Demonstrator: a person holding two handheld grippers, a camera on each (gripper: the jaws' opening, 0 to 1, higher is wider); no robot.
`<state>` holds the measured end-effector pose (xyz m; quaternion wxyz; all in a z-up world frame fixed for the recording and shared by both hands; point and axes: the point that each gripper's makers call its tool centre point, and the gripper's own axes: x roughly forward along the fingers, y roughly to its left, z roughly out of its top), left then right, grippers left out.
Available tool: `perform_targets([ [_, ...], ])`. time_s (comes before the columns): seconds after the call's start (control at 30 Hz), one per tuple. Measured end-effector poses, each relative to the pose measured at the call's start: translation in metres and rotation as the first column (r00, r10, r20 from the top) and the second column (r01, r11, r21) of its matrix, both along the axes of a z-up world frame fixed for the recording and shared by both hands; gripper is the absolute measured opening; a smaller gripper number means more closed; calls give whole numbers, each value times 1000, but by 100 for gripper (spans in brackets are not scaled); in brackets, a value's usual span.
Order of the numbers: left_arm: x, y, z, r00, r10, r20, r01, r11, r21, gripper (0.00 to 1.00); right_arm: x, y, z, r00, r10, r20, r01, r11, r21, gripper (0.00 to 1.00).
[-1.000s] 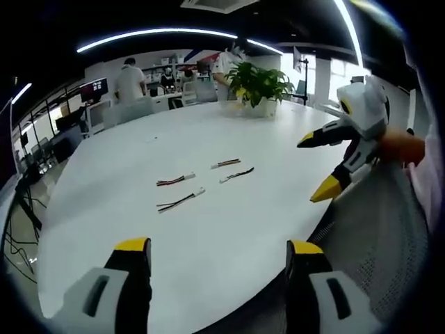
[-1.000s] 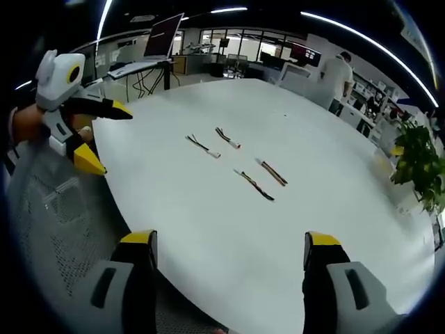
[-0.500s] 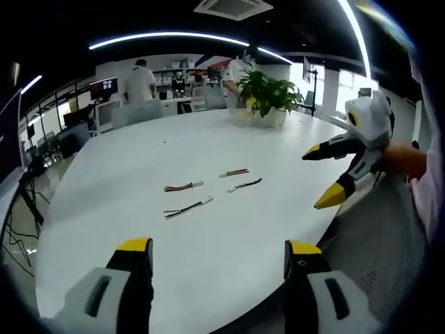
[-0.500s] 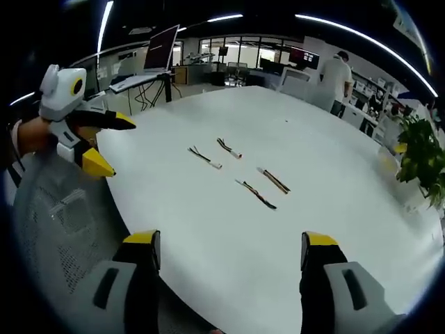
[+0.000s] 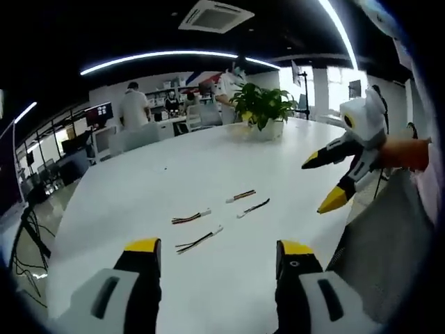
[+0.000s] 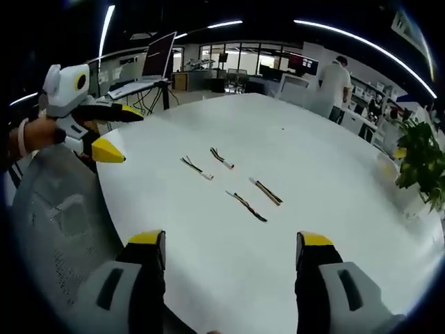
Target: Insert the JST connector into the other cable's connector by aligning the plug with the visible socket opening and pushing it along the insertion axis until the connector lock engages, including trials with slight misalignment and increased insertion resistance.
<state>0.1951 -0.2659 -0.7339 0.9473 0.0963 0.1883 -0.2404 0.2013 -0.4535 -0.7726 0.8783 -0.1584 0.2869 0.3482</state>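
Several short JST cables lie apart on the white round table point(image 5: 139, 181). In the left gripper view two lie nearer, cable point(image 5: 191, 218) and cable point(image 5: 199, 239), and two further right, cable point(image 5: 240, 196) and cable point(image 5: 253, 207). My left gripper point(image 5: 219, 250) hangs open above the table's near edge, nothing between its jaws. The right gripper point(image 5: 321, 184) shows at the right, open and empty. In the right gripper view the cables point(image 6: 196, 167), point(image 6: 221, 157), point(image 6: 245, 205), point(image 6: 265, 191) lie ahead of my open right gripper point(image 6: 229, 241). The left gripper point(image 6: 126, 136) is at the left, open.
A potted plant point(image 5: 263, 104) stands at the table's far side. A grey mesh chair back point(image 6: 62, 209) sits close by the table edge under both hands. People point(image 5: 132, 104) and desks with a monitor point(image 6: 158, 52) are in the background.
Both cameras have shifted a little toward the table; the cables lie where they were. Both grippers have stayed open and empty.
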Motion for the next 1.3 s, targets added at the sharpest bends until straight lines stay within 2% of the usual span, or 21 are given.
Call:
perform_targets([
  [0.07,7,-4,9,999,-12,32,14,998,-60,62,1,0,0,1000,4,4,-4,1000,-5,74],
  [0.23,20,-6,26,995,-37,89,48,990,-130,63,4,2,1,999,20,27,-20,1000,1,70],
  [0.3,25,-8,29,996,-46,74,57,986,-156,67,6,3,2,999,27,35,-27,1000,2,70],
  [0.37,29,-7,30,995,-51,85,61,990,-125,73,8,4,1,999,27,33,-27,1000,-10,72],
  [0.43,29,-7,29,993,-73,88,81,993,-90,73,9,5,-1,999,27,29,-27,1000,-13,73],
  [0.53,28,-8,20,994,-99,35,102,992,-81,70,10,8,-4,999,40,26,-40,999,-10,71],
  [0.6,27,-9,8,993,-109,-35,106,991,-79,70,11,11,-5,998,56,30,-56,998,-3,71],
  [0.67,29,-9,0,991,-121,-61,117,991,-56,69,14,12,-6,998,62,26,-62,998,7,71],
  [0.7,28,-9,-6,987,-131,-95,127,991,-41,69,18,12,-6,998,56,33,-56,998,10,72],
  [0.8,31,-9,-11,983,-161,-90,163,987,10,63,26,13,-1,995,74,72,-75,997,15,72],
  [0.93,37,-10,-15,979,-179,-100,180,984,6,62,38,17,11,988,82,131,-95,991,94,69],
  [0.97,38,-10,-15,978,-181,-100,182,983,4,61,40,16,12,988,81,130,-94,991,98,68],
  [1.1,49,-8,-11,979,-187,-80,187,982,-5,59,47,16,7,982,122,144,-132,989,61,69],
  [1.2,57,-6,-12,978,-193,-77,194,981,4,54,48,16,-3,982,152,109,-156,987,26,67],
  [1.3,62,-8,-16,975,-204,-86,206,978,15,56,49,17,-7,979,172,108,-173,985,2,62],
])
